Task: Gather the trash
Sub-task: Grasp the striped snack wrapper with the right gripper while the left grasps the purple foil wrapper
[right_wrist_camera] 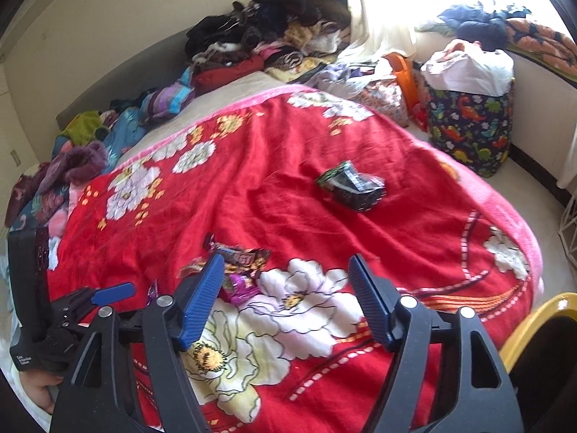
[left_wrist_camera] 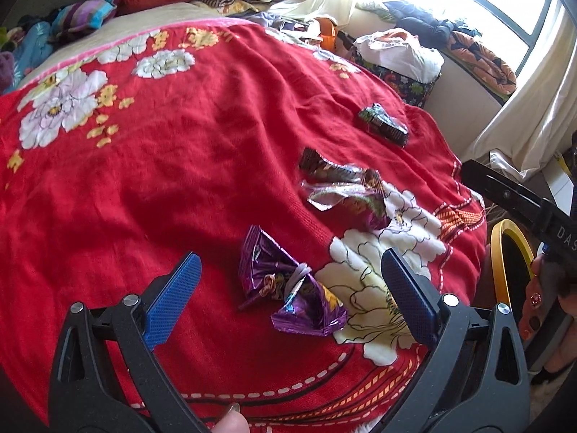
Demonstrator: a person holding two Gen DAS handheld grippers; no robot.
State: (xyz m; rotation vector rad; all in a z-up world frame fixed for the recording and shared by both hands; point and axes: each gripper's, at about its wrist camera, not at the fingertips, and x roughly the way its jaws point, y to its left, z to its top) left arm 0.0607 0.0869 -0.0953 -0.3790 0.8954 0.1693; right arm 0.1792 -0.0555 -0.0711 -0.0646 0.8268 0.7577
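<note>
Several crumpled wrappers lie on a red flowered blanket [left_wrist_camera: 180, 166]. A purple foil wrapper [left_wrist_camera: 288, 288] lies between the open jaws of my left gripper [left_wrist_camera: 292, 270], just ahead of them. A brown and purple wrapper [left_wrist_camera: 346, 191] lies farther on, and a dark green wrapper [left_wrist_camera: 384, 124] beyond that. My right gripper [right_wrist_camera: 285, 270] is open and empty over the blanket [right_wrist_camera: 288, 187]; the brown and purple wrapper [right_wrist_camera: 241, 256] is by its left finger, the dark green wrapper [right_wrist_camera: 351, 184] ahead. The left gripper [right_wrist_camera: 108, 294] shows at the lower left.
A yellow-rimmed bin [left_wrist_camera: 508, 252] stands by the bed's right edge, also in the right wrist view [right_wrist_camera: 533, 328]. Piled clothes [right_wrist_camera: 267, 32] line the far side. A dinosaur-print bag [right_wrist_camera: 472, 122] stands on the floor near the window.
</note>
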